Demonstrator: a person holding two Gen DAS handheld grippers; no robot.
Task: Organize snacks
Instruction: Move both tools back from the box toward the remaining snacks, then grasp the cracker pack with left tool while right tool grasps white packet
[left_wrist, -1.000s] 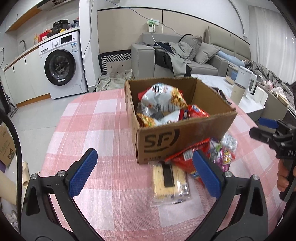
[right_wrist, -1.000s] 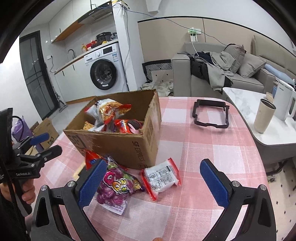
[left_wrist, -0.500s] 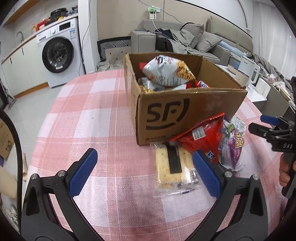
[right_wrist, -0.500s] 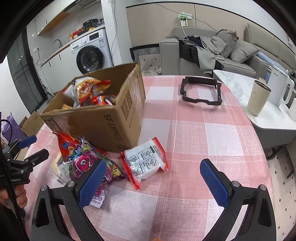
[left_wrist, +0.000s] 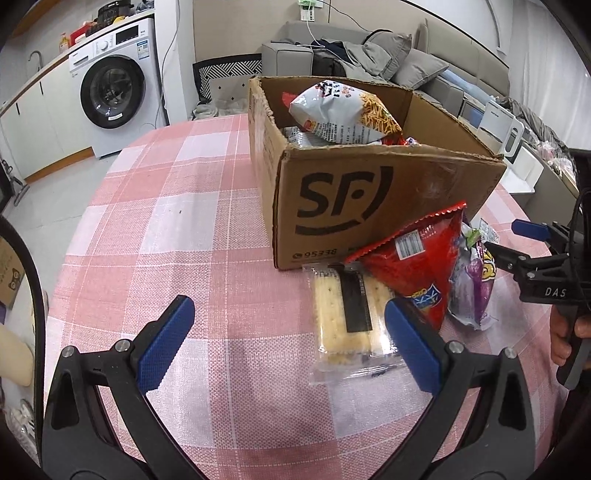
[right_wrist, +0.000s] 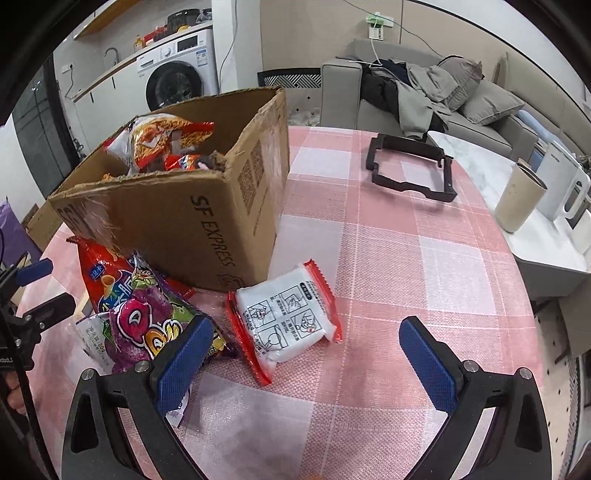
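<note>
A cardboard box (left_wrist: 369, 199) marked SF stands on the pink checked tablecloth (left_wrist: 184, 229), holding several snack bags. In front of it lie a clear cracker pack (left_wrist: 347, 314), a red bag (left_wrist: 417, 266) and a purple bag (left_wrist: 472, 288). My left gripper (left_wrist: 291, 339) is open just short of the cracker pack, its right pad beside it. In the right wrist view the box (right_wrist: 177, 221) is at the left, the purple bag (right_wrist: 147, 325) by my left pad, a white and red pack (right_wrist: 288, 321) ahead. My right gripper (right_wrist: 303, 365) is open and empty.
A black rectangular frame (right_wrist: 410, 170) lies on the far side of the table. A beige cup (right_wrist: 521, 203) and a white kettle (right_wrist: 561, 188) stand on a low marble table to the right. A washing machine (left_wrist: 114, 92) and a grey sofa (left_wrist: 354, 48) are behind.
Both grippers have dropped lower and moved closer to the snacks in front of the box. Both stay open.
</note>
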